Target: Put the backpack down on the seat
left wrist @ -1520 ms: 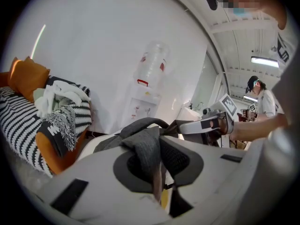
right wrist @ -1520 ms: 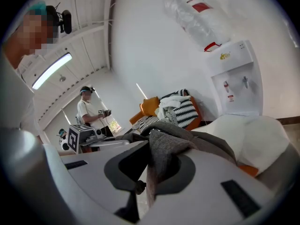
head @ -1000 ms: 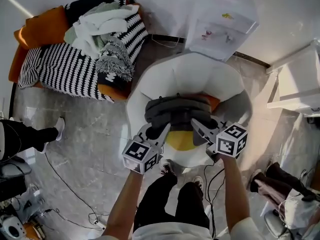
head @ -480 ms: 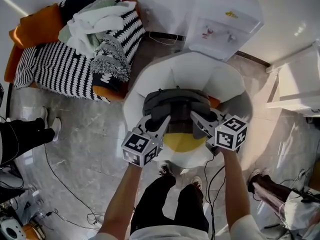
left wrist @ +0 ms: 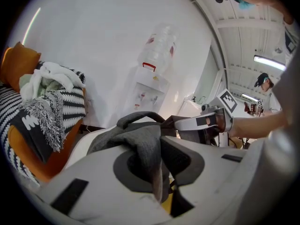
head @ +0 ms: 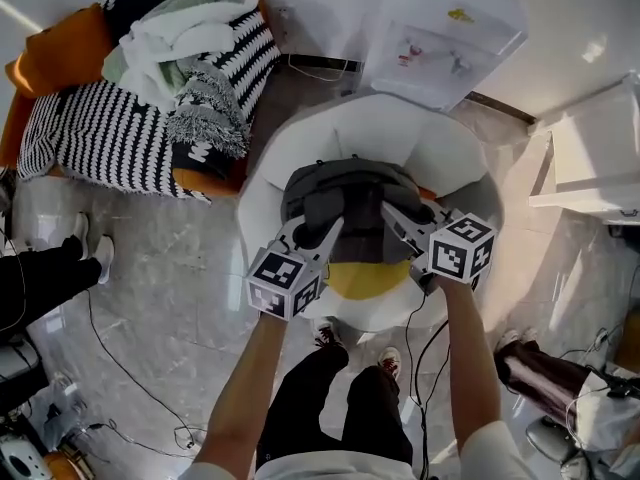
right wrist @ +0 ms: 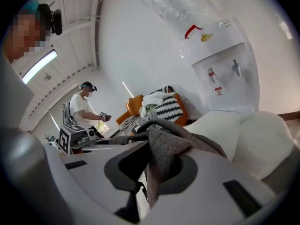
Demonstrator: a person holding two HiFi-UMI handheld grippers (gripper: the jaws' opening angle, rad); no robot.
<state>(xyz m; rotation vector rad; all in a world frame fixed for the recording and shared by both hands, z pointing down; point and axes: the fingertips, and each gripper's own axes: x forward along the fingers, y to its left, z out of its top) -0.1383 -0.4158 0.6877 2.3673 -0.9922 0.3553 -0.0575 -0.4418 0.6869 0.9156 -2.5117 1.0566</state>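
Since one second ago, the backpack (head: pixel 350 183) has shifted slightly farther back on the seat (head: pixel 268 200), and both grippers have followed it toward the far side. At the far left stands an orange sofa (head: pixel 50 58) covered with a black-and-white striped blanket (head: pixel 100 133) and a heap of pale cloths. Near it, at the left edge, a bystander's dark-trousered leg (head: pixel 40 273) rests on the grey floor, and a thin black cable (head: pixel 130 358) runs across the floor toward the near side. The left gripper (head: pixel 318 236) is at the near left corner of the backpack. Its jaws are opening, with a fold of the backpack's grey fabric between them and touching both pads. The backpack lies on the round white seat at centre, its carry handle arched upward. A yellow cushion (head: pixel 365 276) shows on the seat just near of it, between the two grippers. The right gripper (head: pixel 398 218) is at the near right corner of the backpack, jaws nearly closed and clamped on a bunched fold of the same grey fabric. A white water dispenser (head: pixel 440 38) stands on the far side behind the seat. A white table (head: pixel 590 163) is at the right edge, well apart from the seat.
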